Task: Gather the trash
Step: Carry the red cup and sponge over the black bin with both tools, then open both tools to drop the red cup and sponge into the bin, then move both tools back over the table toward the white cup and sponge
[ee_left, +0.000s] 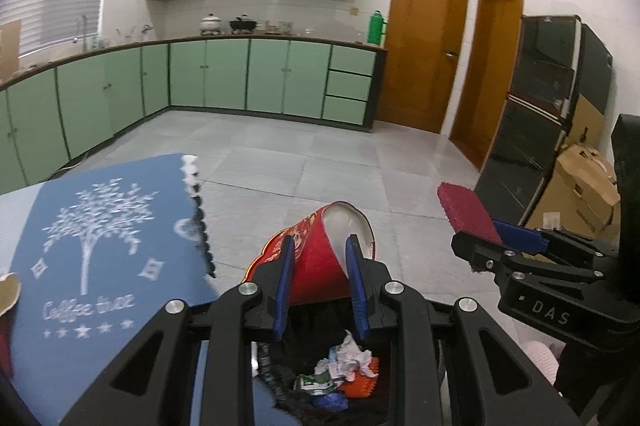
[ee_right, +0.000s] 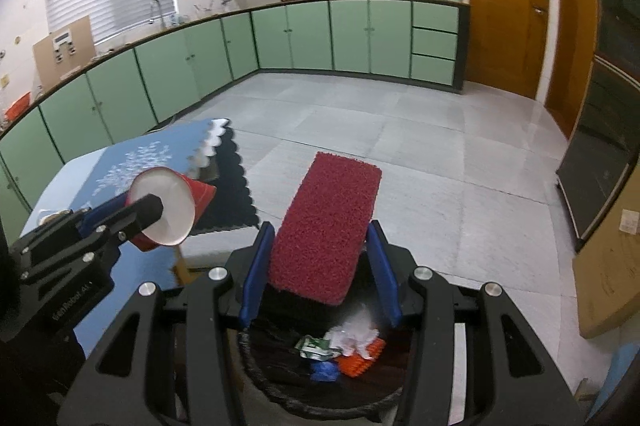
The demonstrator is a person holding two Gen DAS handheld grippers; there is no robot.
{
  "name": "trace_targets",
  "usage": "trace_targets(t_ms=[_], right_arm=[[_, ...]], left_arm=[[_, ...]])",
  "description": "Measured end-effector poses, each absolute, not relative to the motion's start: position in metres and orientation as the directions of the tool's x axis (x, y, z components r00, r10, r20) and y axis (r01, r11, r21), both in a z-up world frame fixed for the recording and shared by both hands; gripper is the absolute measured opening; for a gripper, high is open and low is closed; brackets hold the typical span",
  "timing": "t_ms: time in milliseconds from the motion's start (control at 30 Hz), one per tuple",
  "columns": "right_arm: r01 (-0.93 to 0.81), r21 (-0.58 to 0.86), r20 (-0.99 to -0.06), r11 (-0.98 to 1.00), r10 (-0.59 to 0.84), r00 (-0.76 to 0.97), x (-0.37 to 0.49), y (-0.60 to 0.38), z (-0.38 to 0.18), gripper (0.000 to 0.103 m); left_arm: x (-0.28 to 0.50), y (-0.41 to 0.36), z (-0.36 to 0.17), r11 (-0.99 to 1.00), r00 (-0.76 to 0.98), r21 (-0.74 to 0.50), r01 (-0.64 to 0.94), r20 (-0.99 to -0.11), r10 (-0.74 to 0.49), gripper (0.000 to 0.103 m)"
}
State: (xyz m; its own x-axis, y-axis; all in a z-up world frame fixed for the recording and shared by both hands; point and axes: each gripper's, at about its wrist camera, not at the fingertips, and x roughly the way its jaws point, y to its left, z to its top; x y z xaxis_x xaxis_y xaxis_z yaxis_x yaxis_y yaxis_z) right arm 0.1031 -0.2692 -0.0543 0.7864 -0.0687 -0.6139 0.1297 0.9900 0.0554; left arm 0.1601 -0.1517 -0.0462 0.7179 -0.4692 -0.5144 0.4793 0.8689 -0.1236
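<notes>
A red paper cup [ee_left: 320, 258] is squeezed in the narrowly closed left gripper [ee_left: 320, 290], above the black trash bin [ee_right: 320, 378]. The right gripper [ee_right: 320, 278], half spread, clamps a red scouring pad [ee_right: 328, 222] over the same bin, which holds crumpled wrappers [ee_right: 344, 346]. The blue-clothed desk [ee_left: 100, 246] stands just beside the bin.

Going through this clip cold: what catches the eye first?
Both grippers are loaded over a black-lined trash bin that already holds crumpled scraps. The left gripper pinches a squashed red paper cup; the right gripper clamps a dark red scouring pad, beside a table with a blue tablecloth.
</notes>
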Motion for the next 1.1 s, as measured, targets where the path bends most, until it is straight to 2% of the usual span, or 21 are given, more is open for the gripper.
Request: trace_targets(t_ms=[300,433,500,533,633,667,900,1100], right_arm=[[0.193,0.034,-0.647,0.981,-0.126,0.752,0.107,-0.307,-0.082,0.048],[0.218,0.020,-0.669,0.976,-0.149,0.728,0.115,-0.320,-0.099,0.059],[0.234,0.028,-0.677,0.972,-0.154,0.720,0.115,-0.326,-0.104,0.062],[0.248,0.033,-0.679,0.968,-0.161,0.717,0.114,-0.330,-0.106,0.069],[0.274,0.046,-0.670,0.961,-0.174,0.722,0.110,-0.333,-0.105,0.085],[0.276,0.047,-0.666,0.960,-0.176,0.725,0.109,-0.332,-0.103,0.088],[0.232,0.072,-0.635,0.970,-0.135,0.760,0.112,-0.308,-0.085,0.090],[0.117,0.090,-0.603,0.989,-0.040,0.797,0.124,-0.255,-0.066,0.090]], left_arm=[[0.175,-0.189,-0.066,0.847,0.668,-0.145,0.511,-0.553,-0.498,0.027],[0.189,-0.200,-0.080,0.832,0.618,-0.175,0.526,-0.594,-0.515,0.030],[0.194,-0.201,-0.084,0.832,0.606,-0.184,0.524,-0.605,-0.516,0.033],[0.195,-0.200,-0.084,0.833,0.606,-0.187,0.521,-0.607,-0.515,0.035],[0.195,-0.189,-0.080,0.843,0.621,-0.196,0.500,-0.597,-0.507,0.049],[0.194,-0.184,-0.079,0.848,0.628,-0.198,0.492,-0.594,-0.503,0.052],[0.187,-0.129,-0.057,0.897,0.701,-0.183,0.403,-0.568,-0.431,0.064],[0.176,-0.062,-0.039,0.946,0.773,-0.157,0.283,-0.547,-0.321,0.065]])
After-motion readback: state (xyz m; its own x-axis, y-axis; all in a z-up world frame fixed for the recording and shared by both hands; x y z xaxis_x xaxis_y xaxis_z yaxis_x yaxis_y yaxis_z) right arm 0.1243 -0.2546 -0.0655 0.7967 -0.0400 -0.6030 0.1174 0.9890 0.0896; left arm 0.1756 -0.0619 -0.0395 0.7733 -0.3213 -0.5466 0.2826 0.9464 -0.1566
